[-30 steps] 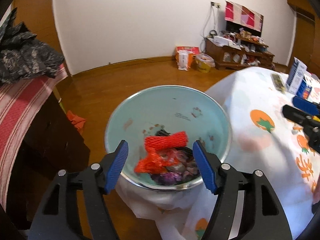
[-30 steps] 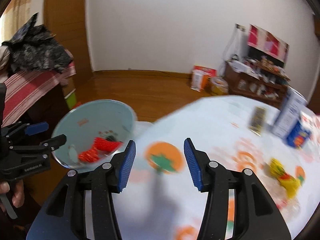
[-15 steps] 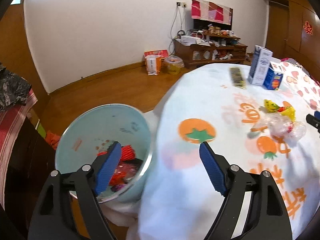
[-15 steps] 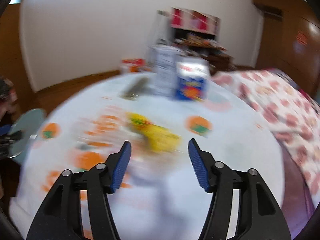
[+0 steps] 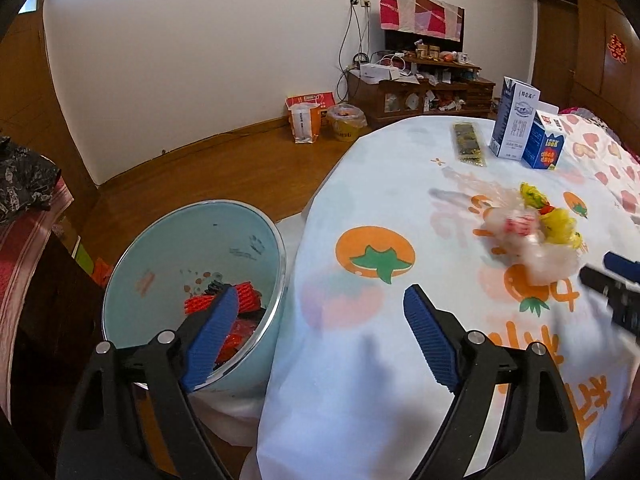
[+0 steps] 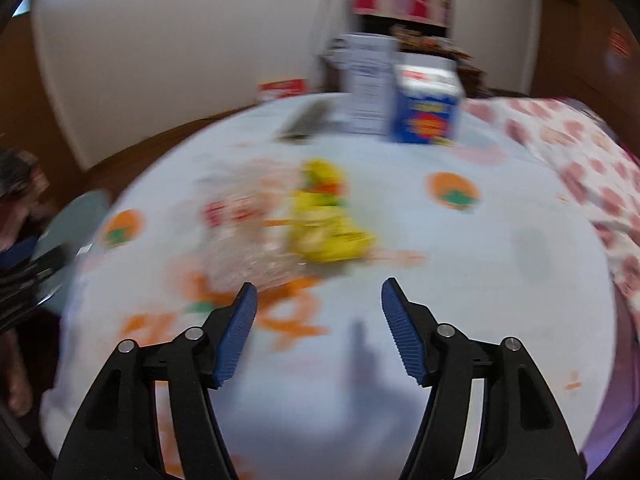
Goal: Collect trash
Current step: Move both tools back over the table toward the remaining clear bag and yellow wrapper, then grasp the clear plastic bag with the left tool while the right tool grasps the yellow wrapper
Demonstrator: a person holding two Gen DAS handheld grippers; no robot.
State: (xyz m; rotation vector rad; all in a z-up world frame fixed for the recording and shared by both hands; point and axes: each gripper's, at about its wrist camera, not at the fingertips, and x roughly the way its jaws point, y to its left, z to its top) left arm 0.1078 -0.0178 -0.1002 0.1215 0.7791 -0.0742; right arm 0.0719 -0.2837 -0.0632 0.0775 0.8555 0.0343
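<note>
Yellow wrapper (image 6: 324, 220): on table (image 5: 400, 360), we reach.
Clear bag (image 5: 536, 240): touching it.
Bin (image 5: 192, 272): floor, beside table.
Right gripper (image 6: 318, 320): spread, empty.
Left gripper (image 5: 316, 332): spread, empty.
Next: we close right on wrapper.

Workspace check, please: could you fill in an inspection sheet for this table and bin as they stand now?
Surface: round table, white fruit-print cloth.
Job's things: clear plastic bag and yellow wrappers on table; light-blue trash bin beside it holds red foam netting.
Clutter: two cartons, dark flat packet.
Grippers: left hand-held gripper open, empty; right hand-held gripper open, empty.
Cables: wall cords by cabinet.
Surroundings: wooden floor, white wall.
</note>
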